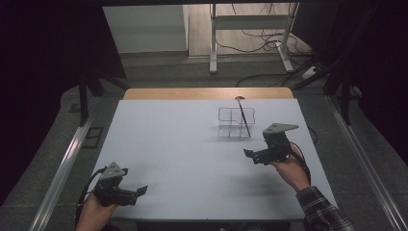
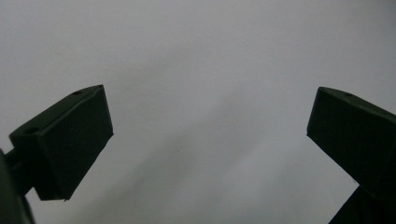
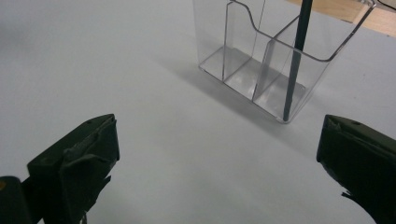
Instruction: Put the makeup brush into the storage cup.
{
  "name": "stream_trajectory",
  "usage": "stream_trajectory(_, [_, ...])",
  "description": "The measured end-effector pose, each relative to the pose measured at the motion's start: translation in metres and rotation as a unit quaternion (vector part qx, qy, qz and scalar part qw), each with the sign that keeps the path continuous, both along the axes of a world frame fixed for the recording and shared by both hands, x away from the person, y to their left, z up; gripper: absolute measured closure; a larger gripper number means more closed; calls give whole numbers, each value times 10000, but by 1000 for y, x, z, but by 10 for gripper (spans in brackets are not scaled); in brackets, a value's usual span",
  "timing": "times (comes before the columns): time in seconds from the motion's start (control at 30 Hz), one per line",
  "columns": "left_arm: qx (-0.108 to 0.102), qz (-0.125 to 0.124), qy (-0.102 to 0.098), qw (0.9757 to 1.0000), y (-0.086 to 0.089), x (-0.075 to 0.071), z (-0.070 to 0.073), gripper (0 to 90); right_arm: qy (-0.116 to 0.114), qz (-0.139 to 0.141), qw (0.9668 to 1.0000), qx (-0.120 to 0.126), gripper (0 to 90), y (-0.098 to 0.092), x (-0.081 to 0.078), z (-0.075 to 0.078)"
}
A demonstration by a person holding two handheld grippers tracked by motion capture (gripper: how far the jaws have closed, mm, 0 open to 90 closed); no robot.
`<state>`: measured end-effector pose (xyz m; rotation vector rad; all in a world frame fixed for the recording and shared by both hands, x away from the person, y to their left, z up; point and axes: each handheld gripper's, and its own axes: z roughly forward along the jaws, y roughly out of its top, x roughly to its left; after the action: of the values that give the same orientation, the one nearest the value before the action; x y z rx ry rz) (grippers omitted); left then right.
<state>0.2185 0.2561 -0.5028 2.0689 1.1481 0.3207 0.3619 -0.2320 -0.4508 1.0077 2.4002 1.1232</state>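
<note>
Where the dark stick (image 3: 293, 70) leaves the clear holder (image 3: 243, 70), its top is cropped (right gripper view)

Open tabletop, one obstacle at the far right

The white table (image 1: 192, 154) lies bare between the left gripper (image 1: 139, 191) and right gripper (image 1: 249, 154), both with jaws spread wide. A clear acrylic divided holder (image 1: 235, 122) stands just beyond the right gripper, a dark rod (image 3: 294, 65) leaning out of its end compartment.
</note>
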Motion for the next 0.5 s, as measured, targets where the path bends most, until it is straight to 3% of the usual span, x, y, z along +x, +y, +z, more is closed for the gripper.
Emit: stream_trajectory(0.5, [-23,-3,-80,10000,0,-1,2,7,42,-54,10000,-53,0,-13,-13,-2])
